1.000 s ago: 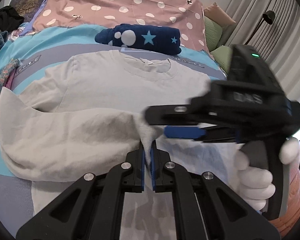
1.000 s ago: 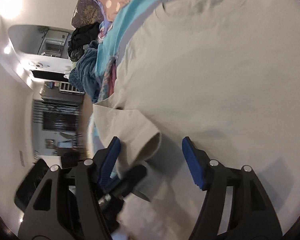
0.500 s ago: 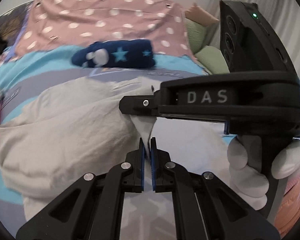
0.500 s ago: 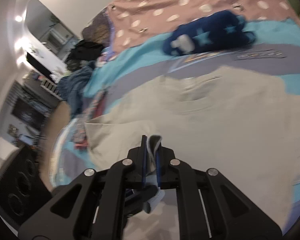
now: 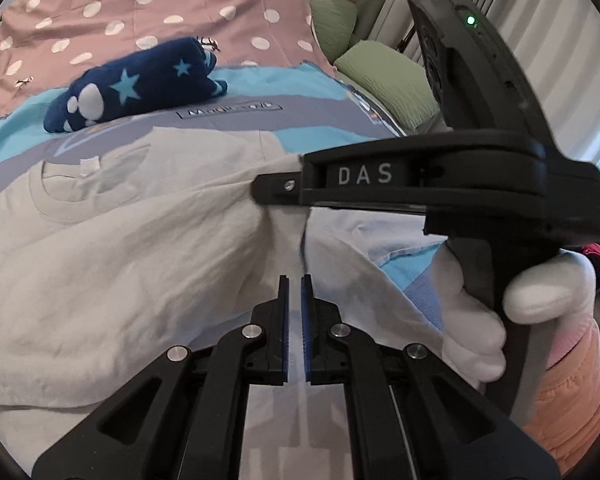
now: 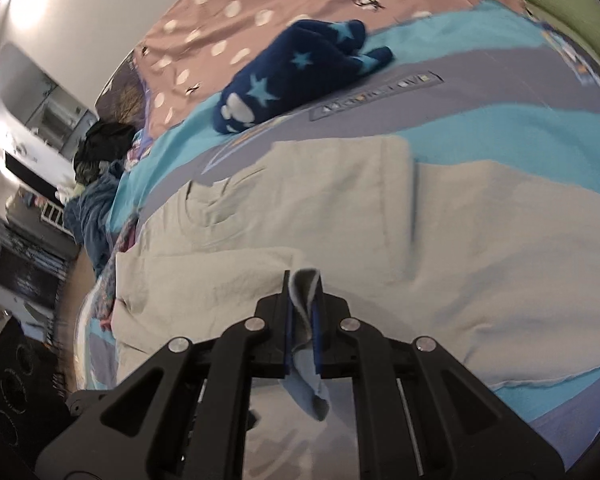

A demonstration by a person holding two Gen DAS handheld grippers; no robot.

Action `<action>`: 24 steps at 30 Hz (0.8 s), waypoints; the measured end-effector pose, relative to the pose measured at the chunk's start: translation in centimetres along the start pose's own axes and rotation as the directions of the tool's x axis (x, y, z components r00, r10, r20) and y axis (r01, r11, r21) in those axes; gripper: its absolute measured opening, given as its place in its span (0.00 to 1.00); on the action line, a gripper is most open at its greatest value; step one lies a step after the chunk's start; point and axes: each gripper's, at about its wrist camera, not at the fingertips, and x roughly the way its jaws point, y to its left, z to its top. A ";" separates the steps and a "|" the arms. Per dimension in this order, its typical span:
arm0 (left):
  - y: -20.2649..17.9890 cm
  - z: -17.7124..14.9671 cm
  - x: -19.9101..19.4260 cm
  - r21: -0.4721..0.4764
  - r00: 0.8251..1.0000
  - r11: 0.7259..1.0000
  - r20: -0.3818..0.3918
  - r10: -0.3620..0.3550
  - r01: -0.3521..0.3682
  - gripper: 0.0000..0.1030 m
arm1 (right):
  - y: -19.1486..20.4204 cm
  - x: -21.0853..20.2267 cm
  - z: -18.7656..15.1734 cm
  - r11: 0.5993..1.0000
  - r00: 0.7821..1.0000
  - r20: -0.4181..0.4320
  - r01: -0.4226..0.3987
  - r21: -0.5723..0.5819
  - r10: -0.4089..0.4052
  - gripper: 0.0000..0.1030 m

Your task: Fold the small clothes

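Right claw (image 6: 302, 312) clamped on a fold of the cream T-shirt (image 6: 380, 248). Shirt spread on the bed (image 6: 480, 120); navy star-patterned bundle (image 6: 296, 76) lies beyond.

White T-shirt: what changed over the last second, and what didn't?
The right gripper, open a second ago, has just been closing and is now shut on the white T-shirt hem. Both grippers carried the hem up toward the collar. The left gripper stayed clamped on it; the navy star garment stayed put.

The pale grey T-shirt (image 6: 440, 248) lay partly folded, collar away from the jaws; one pinched edge stood between the right jaws, another stretched taut from the left jaws.
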 end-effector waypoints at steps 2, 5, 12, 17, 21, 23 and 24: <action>-0.2 -0.2 -0.3 0.009 1.000 1.000 0.002 0.002 -0.002 0.05 | -0.9 0.2 0.0 1.000 1.000 -0.005 -0.011 0.021 0.011 0.08; 0.6 -0.7 -1.4 0.011 1.000 1.000 0.017 0.025 -0.026 0.06 | -1.9 0.2 0.0 0.999 1.000 0.004 0.025 0.038 -0.025 0.22; 9.2 -4.4 -9.2 -0.165 0.958 0.957 0.123 0.258 -0.237 0.32 | -2.4 -2.3 -0.4 0.993 0.992 0.047 0.112 0.027 -0.113 0.23; 17.9 -9.4 -16.0 -0.389 0.878 0.835 0.116 0.464 -0.390 0.38 | 5.4 -2.6 1.1 0.974 0.987 0.101 0.141 -0.178 -0.125 0.29; 22.3 -12.7 -19.1 -0.517 0.870 0.772 0.099 0.484 -0.371 0.39 | 15.1 1.0 1.3 0.931 1.000 0.023 0.021 -0.363 -0.014 0.34; 23.6 -13.7 -19.4 -0.552 0.878 0.762 0.106 0.467 -0.339 0.39 | 20.2 3.9 0.9 0.890 0.999 -0.045 -0.041 -0.455 0.024 0.35; 24.0 -14.0 -19.1 -0.567 0.884 0.759 0.110 0.455 -0.320 0.39 | 22.6 5.5 0.7 0.867 0.997 -0.075 -0.061 -0.494 0.028 0.35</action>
